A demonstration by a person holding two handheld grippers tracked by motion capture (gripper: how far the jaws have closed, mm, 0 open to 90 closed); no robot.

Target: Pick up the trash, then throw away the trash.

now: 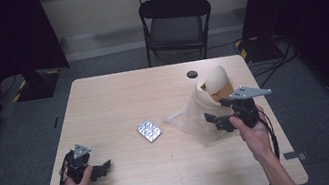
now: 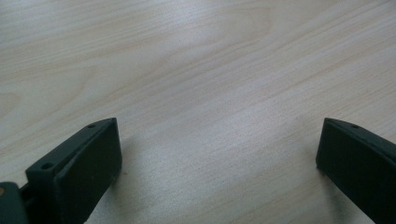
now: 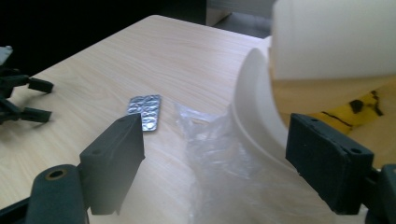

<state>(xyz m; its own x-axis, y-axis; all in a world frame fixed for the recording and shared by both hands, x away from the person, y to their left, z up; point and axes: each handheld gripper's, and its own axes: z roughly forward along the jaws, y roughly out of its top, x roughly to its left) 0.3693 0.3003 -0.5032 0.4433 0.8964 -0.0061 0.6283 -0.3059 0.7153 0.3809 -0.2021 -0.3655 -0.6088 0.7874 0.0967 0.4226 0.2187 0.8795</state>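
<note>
A silver blister pack [image 1: 149, 130] [image 3: 145, 110] lies flat near the table's middle. To its right lies a crumpled clear plastic bag [image 1: 189, 117] [image 3: 219, 154], up against a cream tabletop bin [image 1: 215, 86] [image 3: 254, 112] with a swing lid. A banana peel [image 3: 357, 108] is visible inside the bin. My right gripper [image 1: 214, 120] [image 3: 215, 140] is open, hovering just over the bag and pointing left, with the plastic below and ahead of its jaws, not pinched. My left gripper [image 1: 105, 167] [image 2: 219, 140] is open low over bare wood at the front left.
A small black round disc [image 1: 192, 74] sits on the wooden table [image 1: 112, 96] behind the bin. A folding chair [image 1: 175, 19] stands beyond the far edge. Dark curtains flank both sides. In the right gripper view the left gripper [image 3: 21, 98] is at the far left edge.
</note>
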